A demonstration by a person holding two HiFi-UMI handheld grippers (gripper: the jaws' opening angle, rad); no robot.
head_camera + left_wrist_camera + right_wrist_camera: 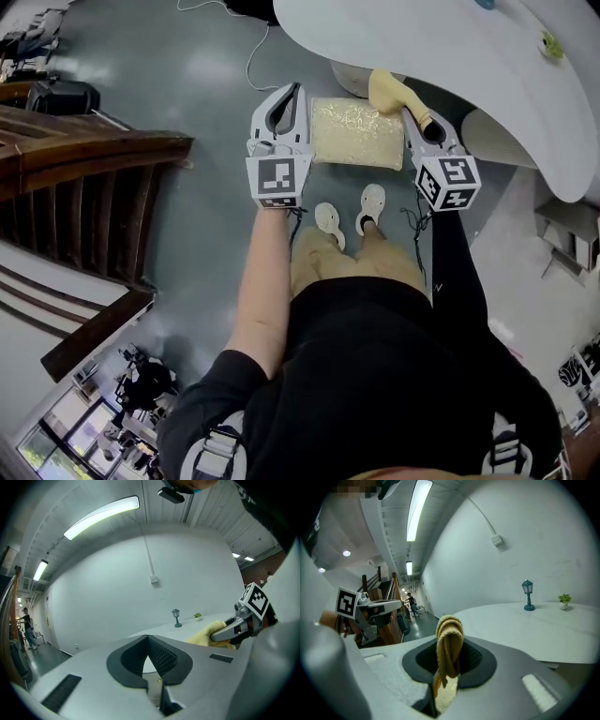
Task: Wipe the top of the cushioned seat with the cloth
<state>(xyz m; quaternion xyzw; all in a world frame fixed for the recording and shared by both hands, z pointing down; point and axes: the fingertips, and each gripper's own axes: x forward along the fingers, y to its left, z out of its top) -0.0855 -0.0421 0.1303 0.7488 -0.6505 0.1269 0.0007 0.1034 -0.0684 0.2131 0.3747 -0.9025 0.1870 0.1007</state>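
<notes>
Yellow cloth [392, 92], upper centre, pinched at a fold by the right gripper [412, 114]. The left gripper [298, 90] is closed and empty. The cloth may slip loose when dragged across the seat [356, 133].

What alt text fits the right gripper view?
The right claw is clamped shut on a folded yellow cloth that sticks up between its jaws. Beyond lies a white table with a small lamp figurine and potted plant; the left claw shows at left.
</notes>
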